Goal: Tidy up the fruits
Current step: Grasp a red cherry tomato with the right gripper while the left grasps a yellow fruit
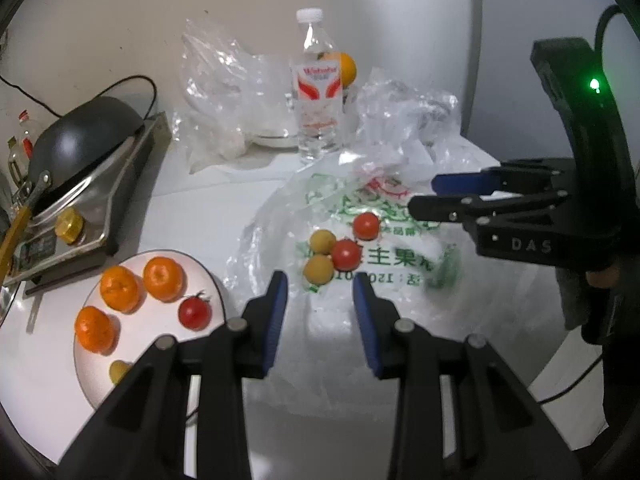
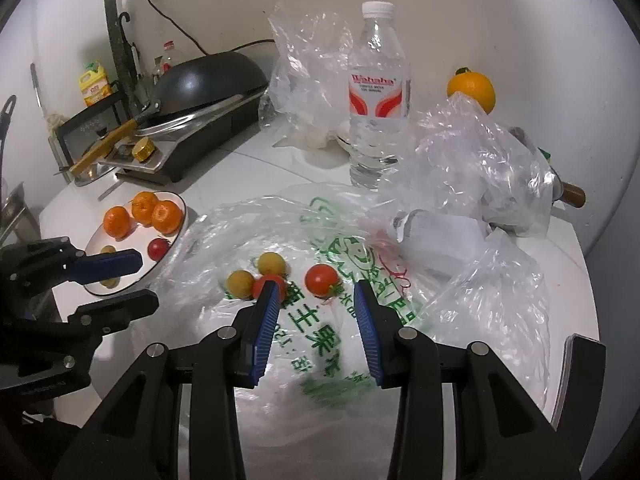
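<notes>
Midway through moving fruit from the printed plastic bag point(image 2: 320, 340) to the white plate point(image 1: 86, 380): three oranges point(image 1: 162, 279), a tomato point(image 1: 195, 312) and a yellow fruit already there, two tomatoes point(image 2: 321, 279) and two yellow fruits point(image 2: 272, 263) left on the bag. Next, probably a reach forward and down to close on one loose fruit without crumpling the plastic. Left gripper point(image 1: 320, 292) and right gripper point(image 2: 316, 298) both tilted downward above the bag, fingers apart, holding nothing.

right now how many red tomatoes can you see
3. One sits on the white plate beside the oranges: tomato on the plate. Two lie on the printed plastic bag: near tomato and far tomato. Crumpled bags could hide more.
</notes>
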### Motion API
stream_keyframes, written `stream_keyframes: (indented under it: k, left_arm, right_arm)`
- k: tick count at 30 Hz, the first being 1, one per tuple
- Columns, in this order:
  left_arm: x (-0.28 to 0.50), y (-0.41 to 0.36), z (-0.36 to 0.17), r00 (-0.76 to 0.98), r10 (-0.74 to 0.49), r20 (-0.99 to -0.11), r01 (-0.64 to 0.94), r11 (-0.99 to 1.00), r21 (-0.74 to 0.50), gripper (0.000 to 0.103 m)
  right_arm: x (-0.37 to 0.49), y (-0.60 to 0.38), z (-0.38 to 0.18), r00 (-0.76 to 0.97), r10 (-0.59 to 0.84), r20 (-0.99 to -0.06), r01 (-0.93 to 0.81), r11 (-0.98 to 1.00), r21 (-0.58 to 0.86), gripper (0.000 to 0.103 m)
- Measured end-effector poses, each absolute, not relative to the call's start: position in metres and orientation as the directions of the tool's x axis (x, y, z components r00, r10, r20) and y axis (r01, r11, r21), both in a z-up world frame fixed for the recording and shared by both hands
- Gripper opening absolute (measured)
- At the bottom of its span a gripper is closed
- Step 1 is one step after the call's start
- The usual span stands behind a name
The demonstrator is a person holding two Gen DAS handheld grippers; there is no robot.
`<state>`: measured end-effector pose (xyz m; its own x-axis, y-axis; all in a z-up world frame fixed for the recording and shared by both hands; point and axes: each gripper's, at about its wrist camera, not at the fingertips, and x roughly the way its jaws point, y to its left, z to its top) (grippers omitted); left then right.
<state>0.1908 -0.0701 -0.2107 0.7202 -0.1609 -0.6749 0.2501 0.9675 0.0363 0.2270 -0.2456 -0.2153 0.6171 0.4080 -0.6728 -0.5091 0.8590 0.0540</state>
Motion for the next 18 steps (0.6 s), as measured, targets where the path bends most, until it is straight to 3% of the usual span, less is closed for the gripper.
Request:
stream_keyframes:
  k: [14,18]
  left_arm:
    - [0.229,-0.081,-0.233,0.683,-0.163,-0.712,0.270,0.962,0.038,0.036]
    - [0.237,-0.084,-0.240,0.675,-0.172,-0.718,0.286,0.957,0.040,0.042]
  right_arm:
    - [0.260,-0.245,-0.241,0.577,0.418,-0.702,-0.518,0.851,0.081,0.041]
    - [0.269,-0.241,-0.247,0.564,0.419,-0.712,-0.522,0.849,0.087,0.041]
